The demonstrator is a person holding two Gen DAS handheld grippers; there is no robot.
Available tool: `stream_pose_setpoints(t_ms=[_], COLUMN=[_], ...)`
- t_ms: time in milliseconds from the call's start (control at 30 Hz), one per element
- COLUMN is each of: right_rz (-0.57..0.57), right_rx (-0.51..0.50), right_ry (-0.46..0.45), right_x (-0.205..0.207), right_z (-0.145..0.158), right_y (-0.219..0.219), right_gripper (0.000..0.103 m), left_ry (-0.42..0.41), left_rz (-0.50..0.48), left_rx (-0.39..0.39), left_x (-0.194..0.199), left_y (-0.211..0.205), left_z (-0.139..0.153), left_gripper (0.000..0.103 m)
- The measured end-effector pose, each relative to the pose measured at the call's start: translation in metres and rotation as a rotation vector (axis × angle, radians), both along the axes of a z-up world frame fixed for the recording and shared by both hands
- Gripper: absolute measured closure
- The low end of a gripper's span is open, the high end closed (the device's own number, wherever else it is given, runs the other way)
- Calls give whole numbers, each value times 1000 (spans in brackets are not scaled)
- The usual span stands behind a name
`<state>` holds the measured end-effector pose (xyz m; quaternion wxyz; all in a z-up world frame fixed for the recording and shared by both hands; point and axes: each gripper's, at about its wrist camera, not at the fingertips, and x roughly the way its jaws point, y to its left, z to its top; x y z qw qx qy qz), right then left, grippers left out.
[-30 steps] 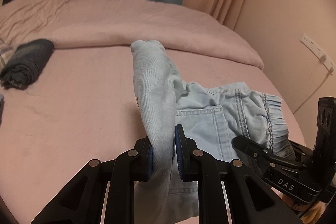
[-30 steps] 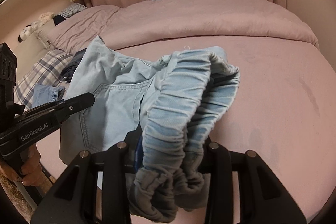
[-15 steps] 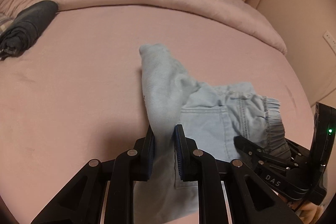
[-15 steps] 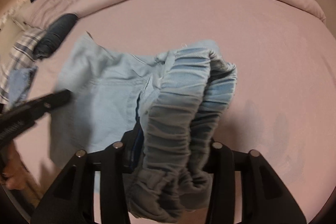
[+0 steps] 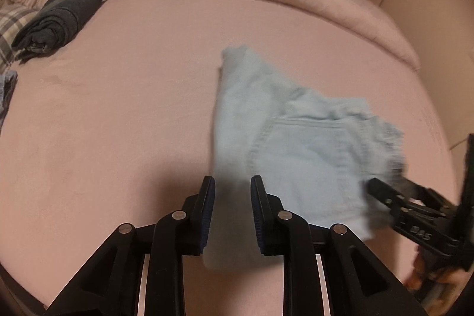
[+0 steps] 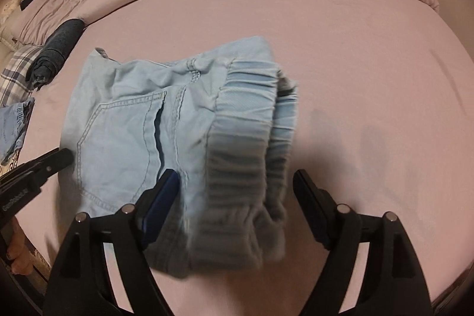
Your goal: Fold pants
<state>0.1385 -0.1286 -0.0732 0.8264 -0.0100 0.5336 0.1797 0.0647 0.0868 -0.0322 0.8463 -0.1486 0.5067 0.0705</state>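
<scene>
pants (image 5: pixel 299 144) folded on bed (image 5: pixel 133 114) | left gripper (image 5: pixel 232 197) jaws narrowly parted around leg fabric | right gripper (image 6: pixel 235 191) jaws wide, waistband between

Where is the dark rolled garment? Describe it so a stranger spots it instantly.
Start at the pink bed. Along its far left edge lies the dark rolled garment. It is the only charcoal bundle, beside a plaid cloth, far from the pale blue pants.

Both claws are matte black linkages with silver pivot screws and blue pads lining the fingers (image 5: pixel 207 206). The right claw (image 5: pixel 385 193) carries white lettering, and bare skin shows behind it.
</scene>
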Motion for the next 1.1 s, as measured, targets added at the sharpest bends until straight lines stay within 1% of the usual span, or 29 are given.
stream_pose_setpoints(t_ms=[33,67,100,133,167,200,233,267,300,333,433,467,500,533,600,700,867,1100], right_rz=[3,9,12,11,9,6,5,4,8,10,6,5,6,7,8,14,23,26], right_rx=[4,11,16,18,21,30,37,48,61,65,60,61,69,77,97,110,114,123], right_ry=[-24,-53,-85,-108,-137,-175,-194,-217,-244,-256,-302,-311,-321,-324,-335,-349,-344,-342], right_x=[-5,-11,-17,-22,-28,-37,-42,-49,-58,-61,-77,-80,-86,-81,-89,-99,-110,-115], right_z=[9,18,30,38,49,63,71,79,90,95,113,115,119,122,128,131,126,124], right_y=[-2,-5,-7,-7,-10,-14,-15,-19,-22,-23,-26,-26,-29,-18,-20,-21,-17,-16], right_gripper=[22,22,22,21,19,15,10,8,5,2,1,1,1,1,1,0,0,0], left_ry=[-23,-61,-100,-134,-175,-197,-218,-244,-258,-272,-306,-303,-299,-296,-298,-292,-274,-265], left_rz=[-5,-10,-17,-22,-32,-39,-47,-56,-66,-74,-81,-77,-69,-66,-57,-48,-32,-44], left_rx=[-11,-10,-3,5,15,20,22,25,24,21,13,9,8,10,8,6,36,63], left_x=[-6,-15,-15,-21,-31,-36,-42,-51,-54,-59,-70,-66,-70,-71,-78,-84,-88,-93], left_y=[0,-3,-9,-12,-17,-18,-21,-24,-26,-27,-31,-31,-32,-33,-33,-31,-32,-40], left_z=[8,22,33,43,56,64,71,80,85,89,96,97,98,97,95,92,85,82], left_gripper=[66,50,44,36,31,27,20,11,6,1,1,1,1,1,1,1,1,1])
